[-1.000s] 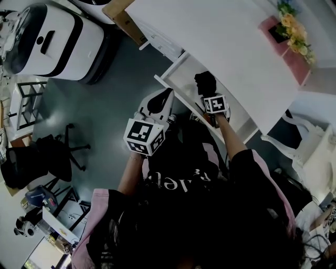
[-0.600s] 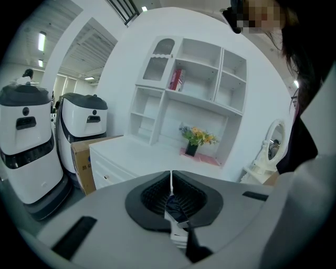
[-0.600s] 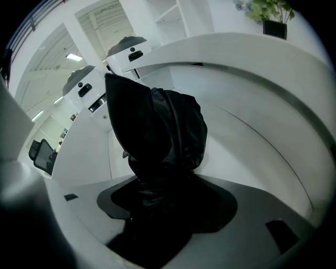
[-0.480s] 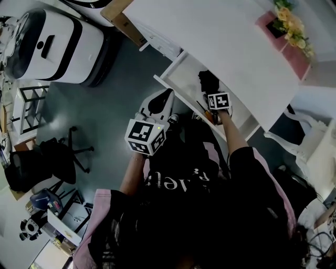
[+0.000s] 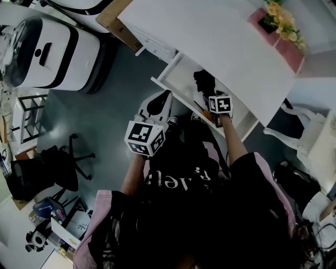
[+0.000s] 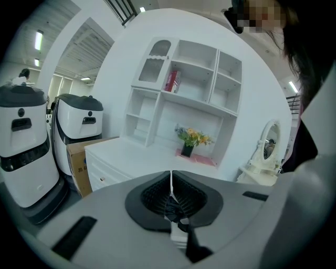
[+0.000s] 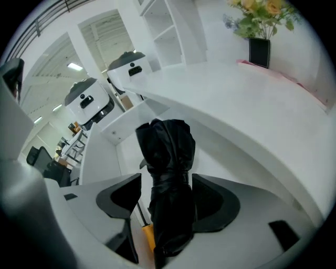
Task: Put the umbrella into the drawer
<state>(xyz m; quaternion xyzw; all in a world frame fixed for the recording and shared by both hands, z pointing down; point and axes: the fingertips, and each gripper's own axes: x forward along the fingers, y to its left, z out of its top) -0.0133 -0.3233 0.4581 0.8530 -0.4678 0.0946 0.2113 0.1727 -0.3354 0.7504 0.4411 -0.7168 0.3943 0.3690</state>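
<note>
A black folded umbrella (image 5: 203, 81) (image 7: 169, 178) hangs over the open white drawer (image 5: 169, 87) of the white desk (image 5: 220, 37). My right gripper (image 5: 211, 93) (image 7: 167, 202) is shut on it, with the umbrella's bound middle between the pads and its bundled end pointing into the drawer (image 7: 100, 157). The left gripper (image 5: 159, 102) (image 6: 171, 189) is shut on nothing and held in front of the drawer's near rim, pointing at the desk. An orange object (image 7: 148, 235) lies in the drawer under the umbrella.
A vase of flowers (image 5: 282, 17) stands on a pink mat at the desk's far right. White robot units (image 5: 50, 44) and a cardboard box (image 5: 113, 16) stand left of the desk. A black office chair (image 5: 58, 163) is at the left, a white vanity (image 5: 315, 152) at the right.
The right gripper has carried the umbrella a little further over the drawer. The left gripper has hardly moved.
</note>
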